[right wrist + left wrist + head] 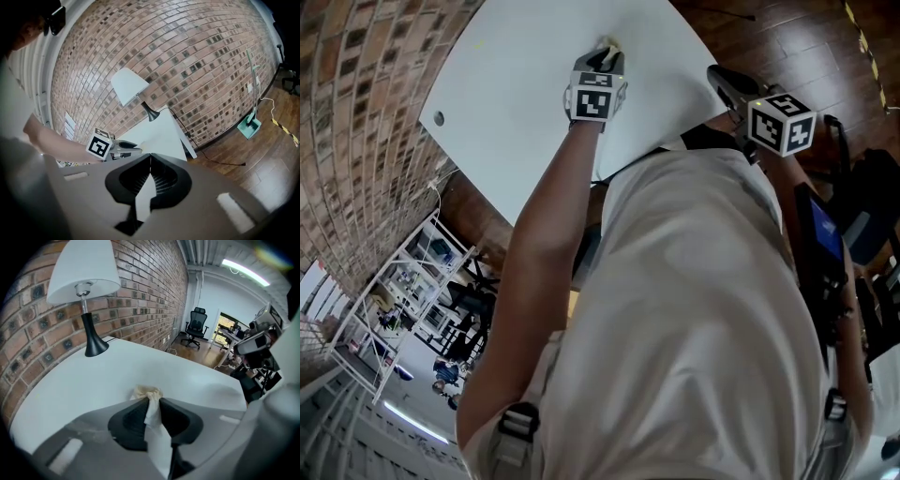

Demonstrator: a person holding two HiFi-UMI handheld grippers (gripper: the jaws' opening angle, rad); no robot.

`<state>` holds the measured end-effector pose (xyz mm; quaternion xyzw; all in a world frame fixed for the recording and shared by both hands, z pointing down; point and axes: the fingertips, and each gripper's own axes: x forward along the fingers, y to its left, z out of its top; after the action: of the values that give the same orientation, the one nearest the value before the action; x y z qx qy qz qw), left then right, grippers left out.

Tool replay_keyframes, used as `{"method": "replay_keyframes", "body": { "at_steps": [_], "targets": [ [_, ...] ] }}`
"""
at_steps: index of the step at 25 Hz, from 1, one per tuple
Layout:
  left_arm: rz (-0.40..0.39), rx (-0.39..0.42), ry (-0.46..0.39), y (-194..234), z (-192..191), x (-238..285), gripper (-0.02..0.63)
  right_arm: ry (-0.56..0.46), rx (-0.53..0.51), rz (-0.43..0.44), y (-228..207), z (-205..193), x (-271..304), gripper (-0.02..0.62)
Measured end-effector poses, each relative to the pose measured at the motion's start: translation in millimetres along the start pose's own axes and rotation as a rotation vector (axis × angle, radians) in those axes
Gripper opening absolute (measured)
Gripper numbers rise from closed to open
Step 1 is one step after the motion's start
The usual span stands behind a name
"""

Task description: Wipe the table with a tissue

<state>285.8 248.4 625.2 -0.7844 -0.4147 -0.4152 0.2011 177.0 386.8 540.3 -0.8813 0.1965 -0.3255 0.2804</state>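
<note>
Clamping the tissue point(146, 393) in the left gripper point(152, 401) well in from the edges of the table point(516, 84), ideally pressing it flat and sweeping in overlapping strokes, with the right gripper point(150, 157) closed on nothing by the near edge.

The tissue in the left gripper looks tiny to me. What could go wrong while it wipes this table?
The left gripper pinches only a thin strip of the tissue; dragging on the table could tear it or pull it loose. Little wad sticks out past the jaws, so they might scrape the surface. A wide sweep could knock the lamp standing near the brick wall.
</note>
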Motion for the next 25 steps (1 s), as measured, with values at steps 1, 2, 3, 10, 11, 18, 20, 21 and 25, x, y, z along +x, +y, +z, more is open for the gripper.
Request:
{"method": "replay_keyframes", "body": {
  "at_steps": [1, 2, 3, 10, 11, 18, 20, 21, 25],
  "targets": [
    [-0.01, 0.002, 0.001, -7.8, 1.3, 1.8, 0.066, -0.004, 0.001, -0.002, -0.2, 0.6, -1.3, 0.009],
    [-0.011, 0.002, 0.005, -13.2, 2.0, 3.3, 0.066, -0.008, 0.002, -0.005, -0.3, 1.1, -2.3, 0.009],
    [-0.007, -0.001, 0.011, -15.9, 2.3, 4.2, 0.066, -0.012, 0.004, -0.007, -0.4, 1.5, -3.2, 0.009],
    [-0.009, 0.015, -0.046, -15.6, 13.4, -12.2, 0.066, -0.064, 0.036, -0.058, -19.3, 11.8, -19.2, 0.009],
    [0.046, -0.016, -0.057, 0.0, 10.6, -16.4, 0.067, -0.069, 0.036, -0.064, -22.1, 13.8, -21.4, 0.009],
    [0.304, -0.298, -0.026, 105.2, -37.0, -47.7, 0.071, -0.073, 0.04, -0.072, -26.5, 12.0, -28.3, 0.009],
    [0.308, -0.318, -0.012, 110.4, -42.3, -47.1, 0.071, -0.069, 0.043, -0.074, -26.9, 9.0, -27.9, 0.009],
    [0.307, -0.321, -0.012, 109.7, -42.1, -45.3, 0.071, -0.067, 0.045, -0.075, -26.7, 8.3, -27.4, 0.009],
    [0.231, -0.286, -0.032, 77.5, -23.5, -29.1, 0.071, -0.063, 0.041, -0.085, -27.1, 10.7, -30.9, 0.009]
  ]
}}
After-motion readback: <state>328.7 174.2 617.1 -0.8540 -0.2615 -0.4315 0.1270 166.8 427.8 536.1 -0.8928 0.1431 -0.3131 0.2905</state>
